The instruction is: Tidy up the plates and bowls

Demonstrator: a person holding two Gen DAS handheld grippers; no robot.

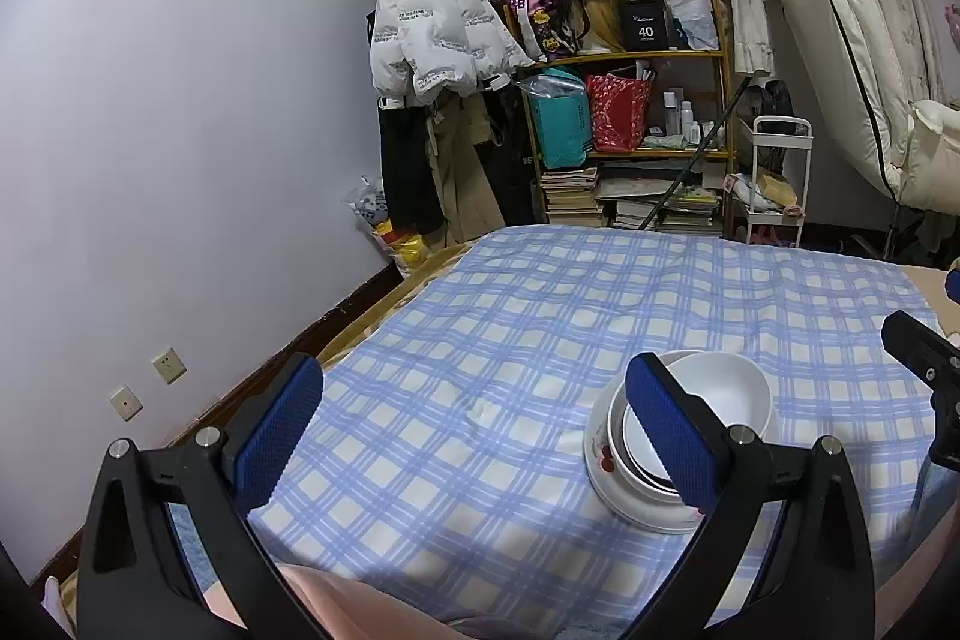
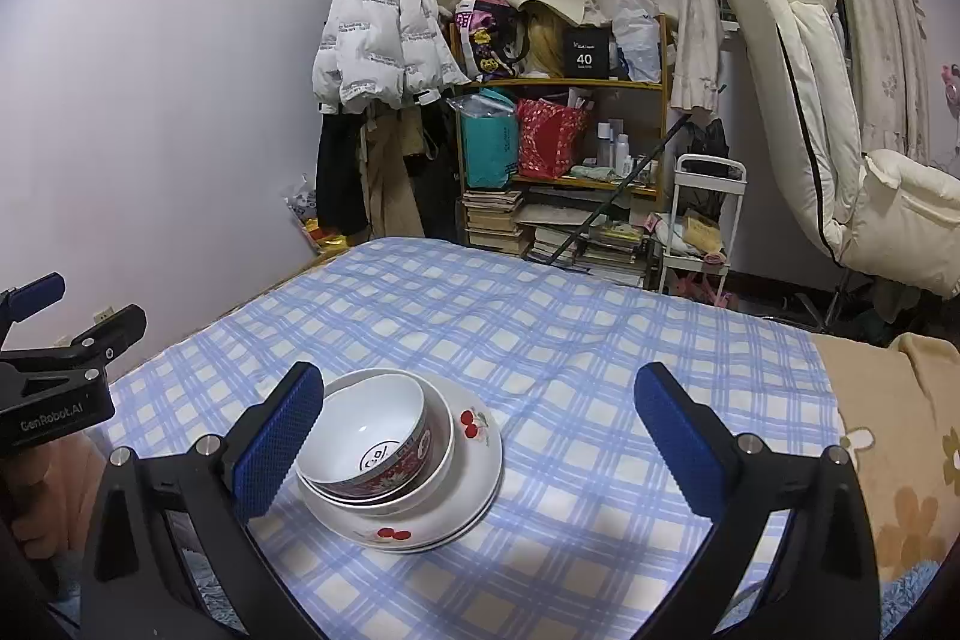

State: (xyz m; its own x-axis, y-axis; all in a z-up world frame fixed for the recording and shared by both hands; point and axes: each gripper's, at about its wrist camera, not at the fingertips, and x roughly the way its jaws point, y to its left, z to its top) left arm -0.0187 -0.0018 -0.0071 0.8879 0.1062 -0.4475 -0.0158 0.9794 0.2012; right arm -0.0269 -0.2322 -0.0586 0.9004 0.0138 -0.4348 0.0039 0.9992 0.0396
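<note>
Right wrist view: bowl point(image 2: 366, 436) nested on plates point(image 2: 420, 514) at seven o'clock for tidiness, right gripper point(image 2: 474, 436) and left gripper point(image 1: 474, 430) both spread wide, holding nothing.

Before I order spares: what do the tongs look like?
Both tongs are alike: black angular plastic frames with silver pivot bolts and two fingers faced with blue textured pads. That holds for the left tongs and the right tongs. The left body reads "GenRobot.AI" in grey. No cables or sleeves show.
</note>
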